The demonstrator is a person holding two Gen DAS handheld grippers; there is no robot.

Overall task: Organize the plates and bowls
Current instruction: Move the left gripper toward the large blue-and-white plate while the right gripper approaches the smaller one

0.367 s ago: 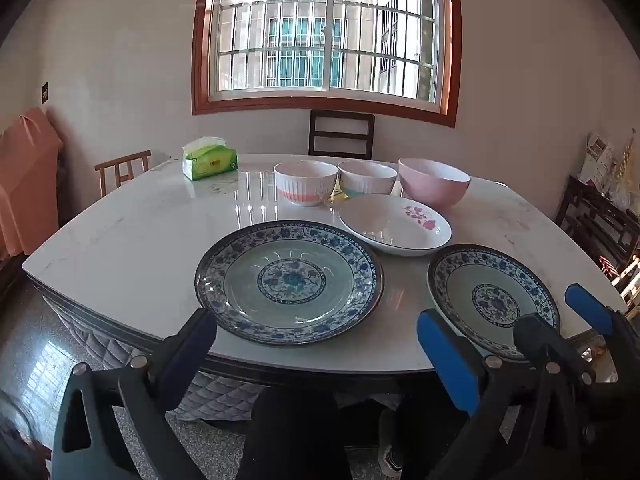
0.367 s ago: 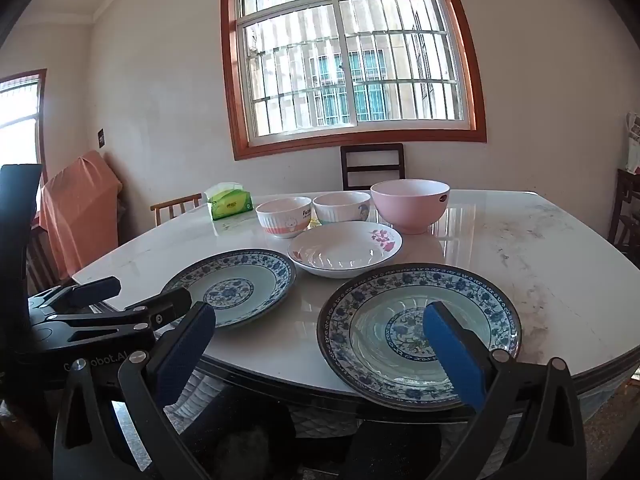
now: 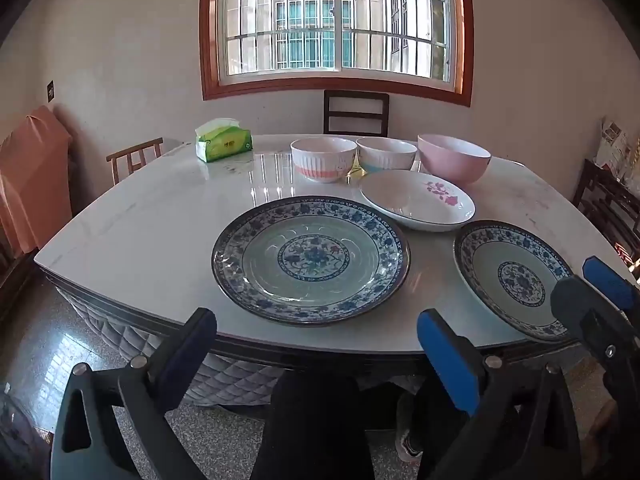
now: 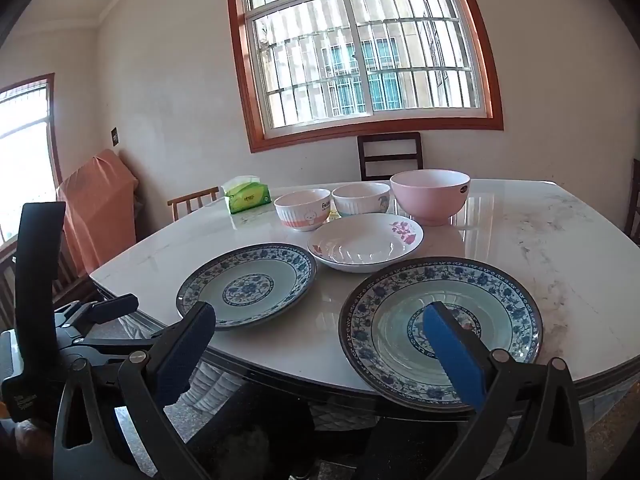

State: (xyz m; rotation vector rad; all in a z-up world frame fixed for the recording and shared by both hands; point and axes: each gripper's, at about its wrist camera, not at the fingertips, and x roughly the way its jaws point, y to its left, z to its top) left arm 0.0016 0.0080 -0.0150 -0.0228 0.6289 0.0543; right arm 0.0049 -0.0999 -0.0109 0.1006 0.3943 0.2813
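While both blue-patterned plates (image 3: 310, 258) (image 4: 440, 330) lie separately at the near edge of the surface (image 3: 160, 216), stacking is judged not begun. White floral dish (image 4: 366, 242) and three bowls (image 4: 300, 209) sit behind. Left gripper (image 3: 316, 350) and right gripper (image 4: 320, 344): jaws wide apart, holding nothing. One bowl's lettering is illegible.
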